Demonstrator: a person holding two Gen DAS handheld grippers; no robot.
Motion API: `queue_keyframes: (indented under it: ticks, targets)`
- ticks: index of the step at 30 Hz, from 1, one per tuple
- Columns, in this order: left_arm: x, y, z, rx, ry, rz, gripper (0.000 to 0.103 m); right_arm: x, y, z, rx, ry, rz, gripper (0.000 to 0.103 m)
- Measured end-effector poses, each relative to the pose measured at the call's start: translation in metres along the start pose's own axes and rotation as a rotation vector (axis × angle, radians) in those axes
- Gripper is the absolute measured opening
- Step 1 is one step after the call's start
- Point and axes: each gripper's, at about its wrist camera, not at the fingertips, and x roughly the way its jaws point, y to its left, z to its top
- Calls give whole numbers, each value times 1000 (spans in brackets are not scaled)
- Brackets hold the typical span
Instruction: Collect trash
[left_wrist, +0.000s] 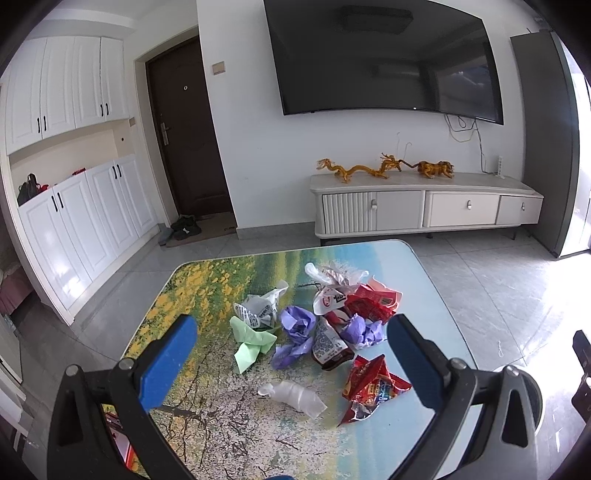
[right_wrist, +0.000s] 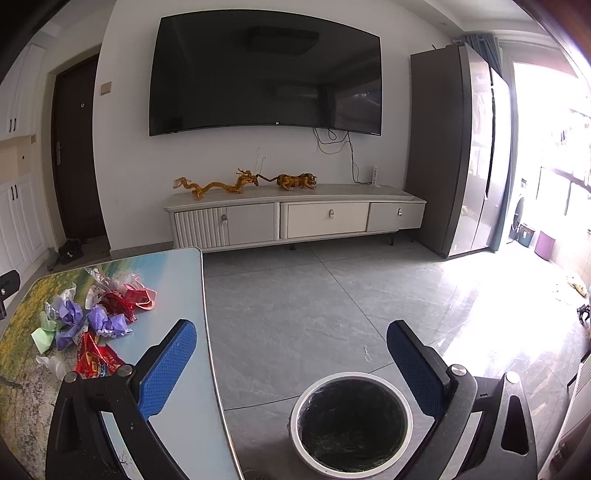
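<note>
Left wrist view looks down on the table (left_wrist: 207, 295), where the trash sits in one loose heap around the middle, between the wide-spread blue pads of the left claw (left_wrist: 291, 354), which holds nothing and hangs short of the heap. Going left to right across the pile: a crumpled green paper (left_wrist: 253, 345) at about 9 o'clock with a white printed wrapper (left_wrist: 260, 308) just behind it; purple tissue wads (left_wrist: 295, 332) in the centre; a dark printed snack packet (left_wrist: 328, 345) touching them; a twisted white plastic piece (left_wrist: 295, 397) alone at 6 o'clock; a red foil bag (left_wrist: 369, 387) at 5 o'clock; and more red-and-white wrappers (left_wrist: 364, 301) with a clear plastic bag (left_wrist: 332, 275) at 1 o'clock. All of it looks featherlight and soft, so weight is no worry; the papers and tissue should crush and hold easily if pinched on their thickest fold, while the foil and plastic look slick and springy and would be better taken on a bunched, crinkled ridge than on a flat face. The lone pieces at 5 and 6 o'clock seem the cleanest to pick. Right wrist view shows the right claw (right_wrist: 291, 354) also fully spread and empty, off the table's right edge, with the round bin (right_wrist: 351, 424) on the floor at its 6 o'clock, dark-lined and apparently empty.
</note>
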Motion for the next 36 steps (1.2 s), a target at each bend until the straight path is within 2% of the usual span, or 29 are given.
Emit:
queue_keyframes:
  ticks: [12, 24, 30, 36]
  targets:
    - [17, 8, -7, -22, 30, -45, 103, 4, 11, 0, -16, 12, -13, 103]
    - [26, 23, -9, -61, 27, -65, 103, 0, 25, 7, -56, -37, -32, 103]
    - [34, 31, -11, -68, 33, -65, 103, -3, 34, 13, -72, -62, -5, 103]
    - [46, 42, -13, -75, 72, -84, 103, 2, 47, 17, -82, -33, 47, 103]
